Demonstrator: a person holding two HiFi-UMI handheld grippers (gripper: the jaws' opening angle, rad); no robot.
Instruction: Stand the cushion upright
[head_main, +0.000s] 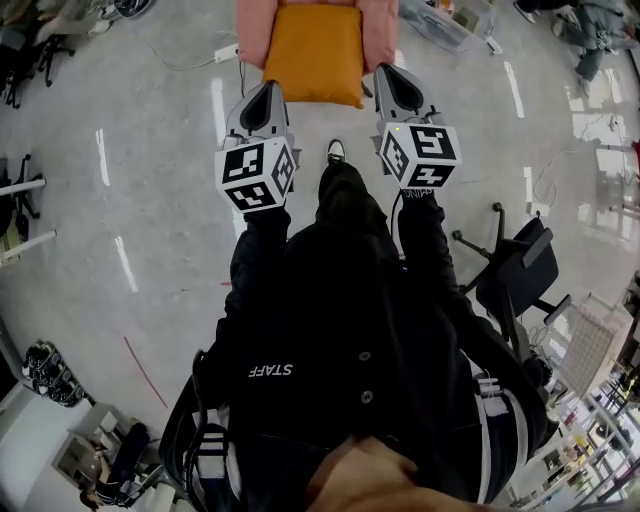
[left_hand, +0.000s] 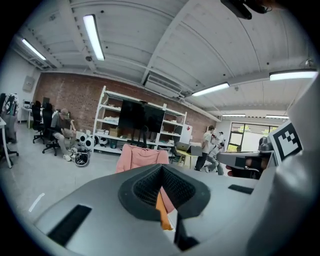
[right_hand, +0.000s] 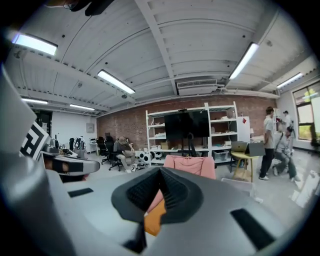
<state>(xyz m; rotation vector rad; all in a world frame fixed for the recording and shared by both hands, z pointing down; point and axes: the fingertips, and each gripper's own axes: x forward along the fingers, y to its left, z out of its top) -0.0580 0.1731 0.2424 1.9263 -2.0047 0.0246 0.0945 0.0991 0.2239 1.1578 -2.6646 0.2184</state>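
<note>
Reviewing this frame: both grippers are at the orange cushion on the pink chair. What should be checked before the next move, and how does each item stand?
1. Left gripper has hold of the cushion: ok. Its jaws are closed on a thin orange edge.
2. Right gripper has hold: ok. Orange fabric sits between its jaws.
3. Grips are balanced: ok. There is one at each side of the cushion's near end.
4. Support behind the cushion: ok. The back of the pink chair rises just beyond it.
5. Cushion already upright: cannot tell. The steep head view does not show its tilt.
</note>
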